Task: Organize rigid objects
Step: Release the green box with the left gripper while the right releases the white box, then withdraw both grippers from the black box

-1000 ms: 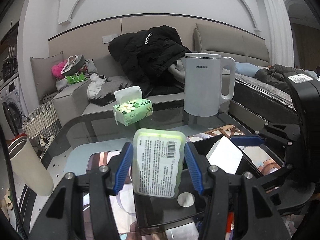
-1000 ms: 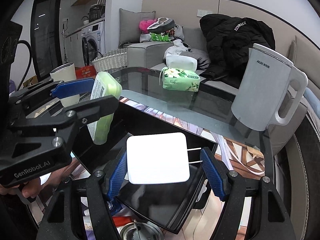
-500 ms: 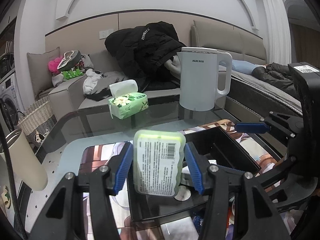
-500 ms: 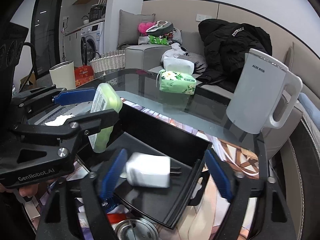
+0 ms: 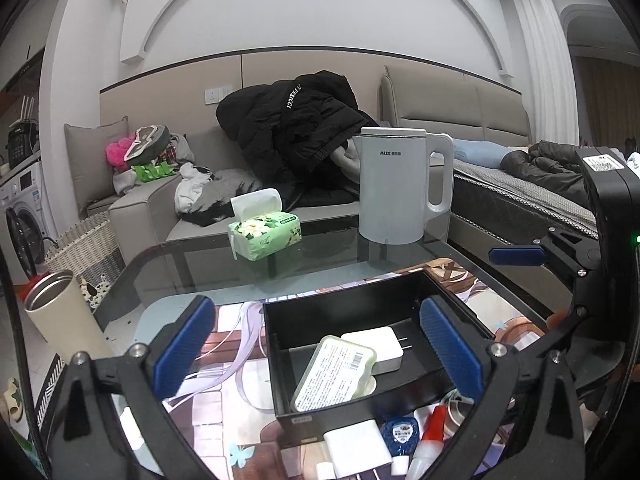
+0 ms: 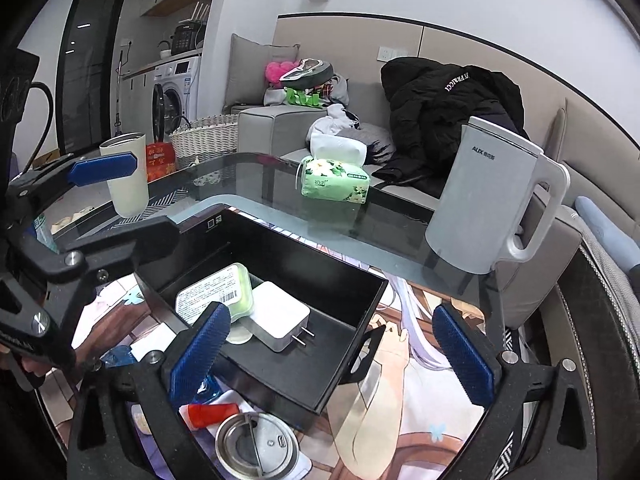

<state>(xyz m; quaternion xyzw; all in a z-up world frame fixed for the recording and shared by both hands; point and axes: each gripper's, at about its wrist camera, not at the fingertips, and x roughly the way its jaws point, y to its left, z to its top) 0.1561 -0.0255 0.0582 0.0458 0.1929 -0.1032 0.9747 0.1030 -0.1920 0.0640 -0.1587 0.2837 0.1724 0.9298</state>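
With both drops made, the sorting is sitting between one placement and the next pick. The left hand-held gripper (image 5: 316, 346) is standing released, its jaws having just been opening, and nothing is pressing between its blue pads; the right hand-held gripper (image 6: 332, 350) is likewise released, its jaws having just been opening too, with only air between them. The green case (image 5: 334, 372) is lying label-up in the lower centre of the left wrist view, inside the black tray (image 5: 344, 308), leaning on the white charger (image 5: 378, 346) just beside it. In the right wrist view the case (image 6: 218, 292) and the charger (image 6: 280, 316) are touching each other at centre left of the frame, on the floor of the tray (image 6: 304, 256).

More loose things are waiting on the tabletop (image 6: 256, 196) outside the tray, along the bottom edge of the left wrist view: a second plug (image 5: 358, 450), a blue cap (image 5: 400, 432) and a red-tipped tube (image 5: 434, 432). A metal lid (image 6: 256, 446) is showing at the bottom of the right wrist view.

The next move is probably calling for each hand to pull back toward the lower edge of the frame, tip down over one of those items, and close on its narrow sides before carrying it over the tray wall.
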